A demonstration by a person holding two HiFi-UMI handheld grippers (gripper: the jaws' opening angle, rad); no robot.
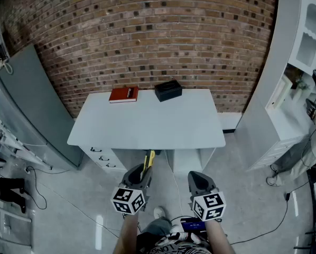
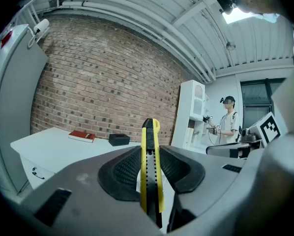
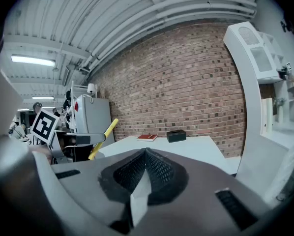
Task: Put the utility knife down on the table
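Table (image 1: 158, 121), brick wall (image 1: 147, 36) behind, white cabinet (image 1: 300, 67) right

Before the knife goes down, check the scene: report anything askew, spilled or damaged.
Nothing stands out. The red book and the black box lie flat at the far edge of the table, the box turned slightly. The knife sits straight between the jaws of the left gripper. No spills or damage show.
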